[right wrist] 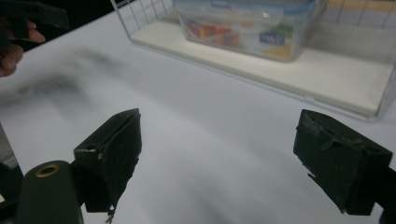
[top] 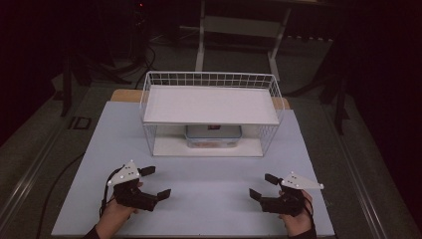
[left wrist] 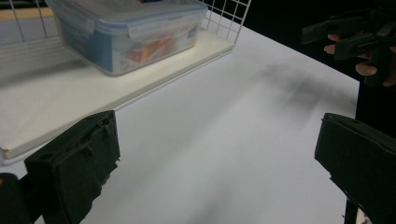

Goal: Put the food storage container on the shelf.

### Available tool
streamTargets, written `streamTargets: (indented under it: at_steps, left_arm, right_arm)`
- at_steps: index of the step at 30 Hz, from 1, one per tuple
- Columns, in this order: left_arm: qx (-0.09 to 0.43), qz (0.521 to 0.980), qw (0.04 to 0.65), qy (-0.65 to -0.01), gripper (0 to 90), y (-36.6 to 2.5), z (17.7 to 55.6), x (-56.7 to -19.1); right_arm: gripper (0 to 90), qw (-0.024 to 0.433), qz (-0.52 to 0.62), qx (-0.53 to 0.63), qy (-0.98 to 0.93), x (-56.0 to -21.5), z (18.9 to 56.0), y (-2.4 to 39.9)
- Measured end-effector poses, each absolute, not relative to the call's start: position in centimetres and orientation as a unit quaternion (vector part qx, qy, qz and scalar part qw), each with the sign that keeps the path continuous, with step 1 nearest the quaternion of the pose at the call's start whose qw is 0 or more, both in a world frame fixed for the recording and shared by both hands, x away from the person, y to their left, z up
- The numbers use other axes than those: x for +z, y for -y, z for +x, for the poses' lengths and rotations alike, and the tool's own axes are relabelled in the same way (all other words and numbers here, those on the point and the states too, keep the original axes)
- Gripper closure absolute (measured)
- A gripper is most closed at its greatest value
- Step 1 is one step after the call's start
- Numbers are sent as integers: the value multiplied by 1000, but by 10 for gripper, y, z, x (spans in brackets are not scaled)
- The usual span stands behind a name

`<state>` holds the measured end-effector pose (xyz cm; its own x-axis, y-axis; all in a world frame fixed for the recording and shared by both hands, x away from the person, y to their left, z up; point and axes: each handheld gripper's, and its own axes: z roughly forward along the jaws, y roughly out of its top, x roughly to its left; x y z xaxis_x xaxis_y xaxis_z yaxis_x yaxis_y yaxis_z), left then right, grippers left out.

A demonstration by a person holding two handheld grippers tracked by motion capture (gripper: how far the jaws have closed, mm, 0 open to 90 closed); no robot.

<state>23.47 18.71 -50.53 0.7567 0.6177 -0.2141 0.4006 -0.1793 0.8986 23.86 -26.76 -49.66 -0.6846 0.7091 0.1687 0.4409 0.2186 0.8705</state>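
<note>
Item: left gripper (top: 155,182), held in a hand (top: 115,213) at the near edge of the table (top: 209,199); jaws wide apart, nothing between them, pointing inward and forward. Item: right gripper (top: 263,186), held in the other hand (top: 297,219) well off to the first one's right; jaws likewise spread and empty, angled inward toward its partner. Between the two: bare white table surface. Item: wire rack (top: 211,79), white, two levels, standing ahead of both grippers and well apart from them, its open front facing them. Item: clear plastic container (top: 214,135) with a snap-on lid, coloured contents showing through its wall, resting on the rack's lower board beneath the upper shelf; it lies forward and right of the left gripper, forward and left of the right gripper. In the left gripper view the container (left wrist: 130,32) sits beyond the left-hand jaw; in the right gripper view it (right wrist: 243,25) sits ahead, between the jaws' lines.
</note>
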Motion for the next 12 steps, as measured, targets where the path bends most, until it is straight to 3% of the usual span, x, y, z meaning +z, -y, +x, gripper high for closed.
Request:
streamTargets:
  at_steps: [12]
  left_arm:
    - [94,754,551,-344,0,-191,237,-508]
  right_arm:
    - [153,115,382,493,-773,-503,242,267]
